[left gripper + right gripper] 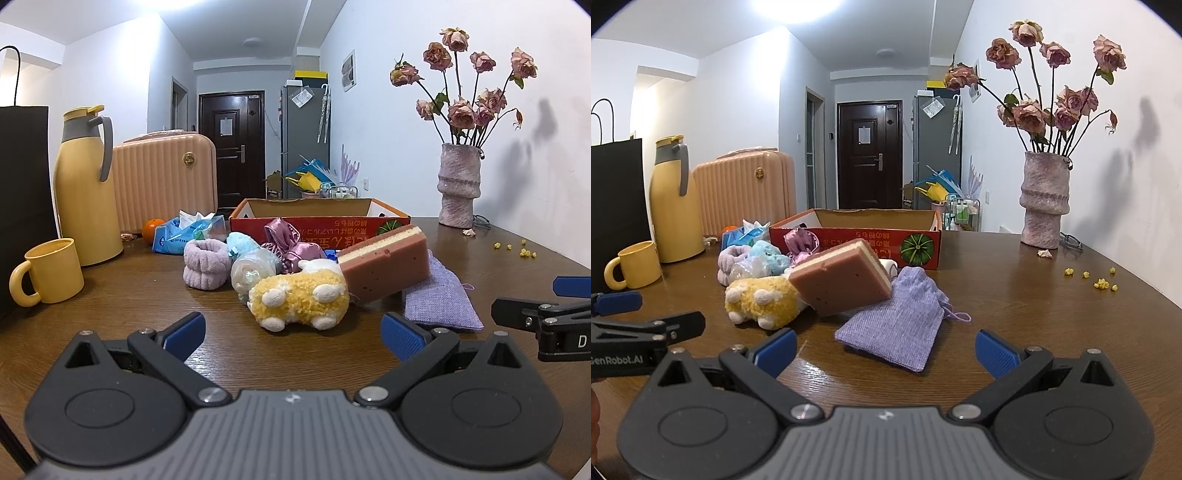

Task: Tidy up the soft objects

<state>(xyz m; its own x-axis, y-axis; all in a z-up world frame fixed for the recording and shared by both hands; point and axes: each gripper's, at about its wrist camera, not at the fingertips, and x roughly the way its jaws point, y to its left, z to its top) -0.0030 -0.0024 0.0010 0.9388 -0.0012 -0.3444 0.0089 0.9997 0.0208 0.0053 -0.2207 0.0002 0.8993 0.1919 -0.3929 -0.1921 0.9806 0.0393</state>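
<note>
A pile of soft things lies on the brown table in front of a red cardboard box [317,224] [855,242]. It holds a yellow plush toy [299,300] [761,297], a pink layered sponge [384,260] [844,278], a lavender fabric pouch [439,295] [897,325], a lilac fuzzy band [205,264] [729,264], a blue plush [242,243] [768,256] and a pink satin piece [284,236] [801,240]. My left gripper [293,338] is open and empty, just short of the yellow plush. My right gripper [886,354] is open and empty, just short of the pouch.
A yellow mug [50,271] [633,264], a yellow thermos [85,184] [674,201] and a black bag [24,184] stand at the left. A pink case [164,177], an orange [153,227] and a blue tissue pack [177,236] sit behind. A vase of dried roses [458,184] [1043,199] stands at the right.
</note>
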